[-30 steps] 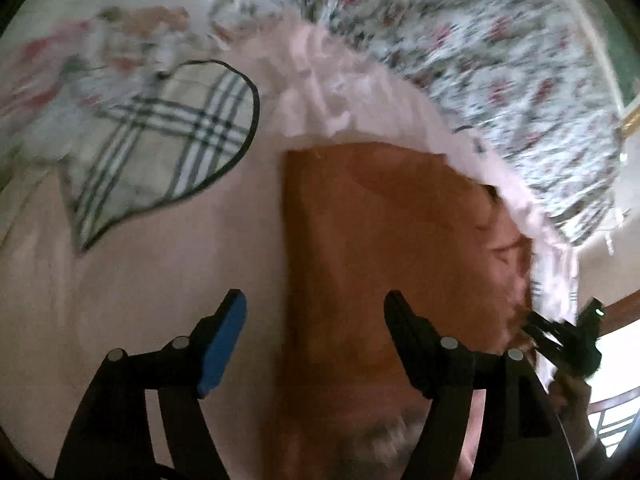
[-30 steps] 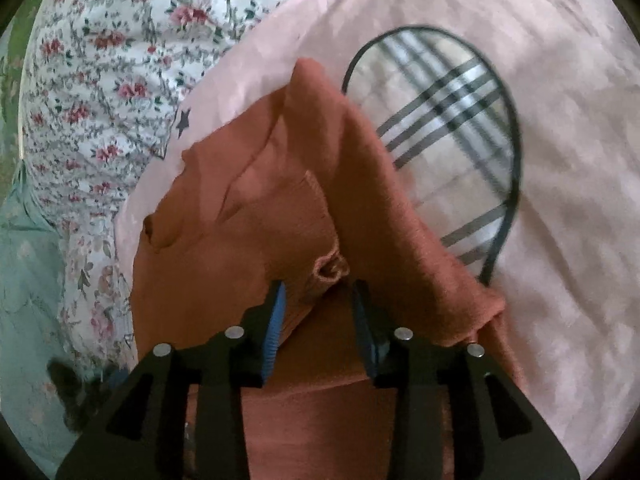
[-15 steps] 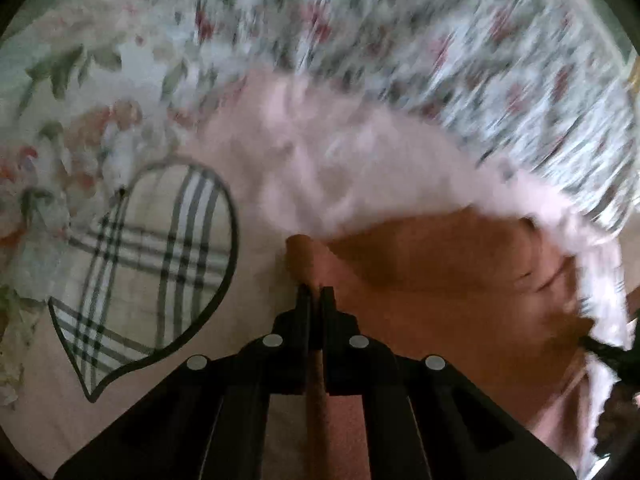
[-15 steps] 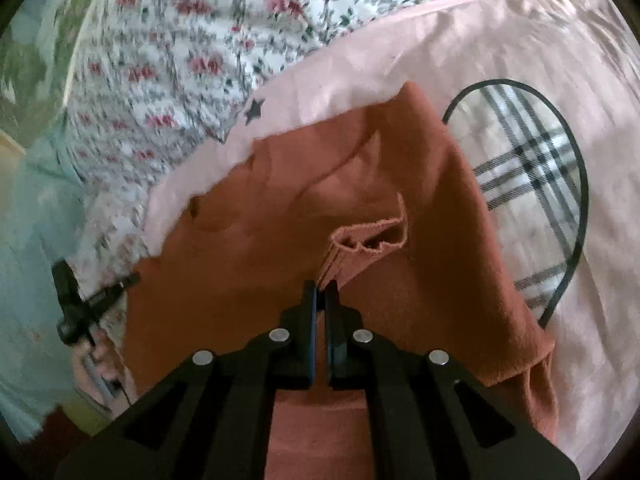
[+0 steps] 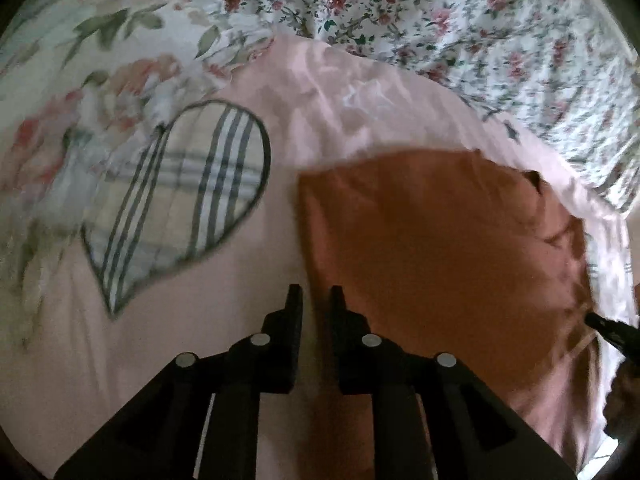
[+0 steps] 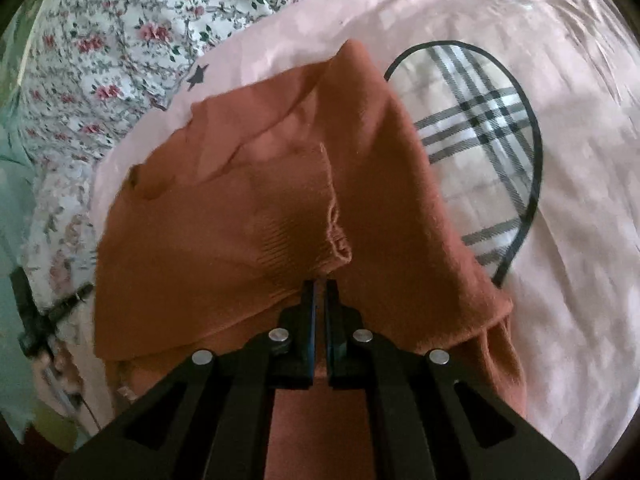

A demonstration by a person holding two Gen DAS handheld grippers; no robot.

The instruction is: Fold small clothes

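A rust-orange knit garment (image 5: pixel 432 248) lies on a pink sheet with a plaid heart patch (image 5: pixel 180 196). My left gripper (image 5: pixel 315 294) sits at the garment's left edge, its jaws a narrow gap apart, with the edge of the cloth running between them. In the right wrist view the same garment (image 6: pixel 248 240) is bunched, a ribbed cuff (image 6: pixel 334 236) folded over its middle. My right gripper (image 6: pixel 319 286) is shut on a fold of the garment just below that cuff.
The pink sheet (image 6: pixel 560 280) lies over a floral bedspread (image 5: pixel 440 12) that fills the far side. The plaid heart (image 6: pixel 472 128) sits right of the garment. The other gripper shows at the left edge (image 6: pixel 36 316) and at the right edge (image 5: pixel 616 330).
My left gripper was open, shut on the garment's left edge, and its jaws now stand slightly apart. My right gripper closed on the fold below the cuff and still holds it.
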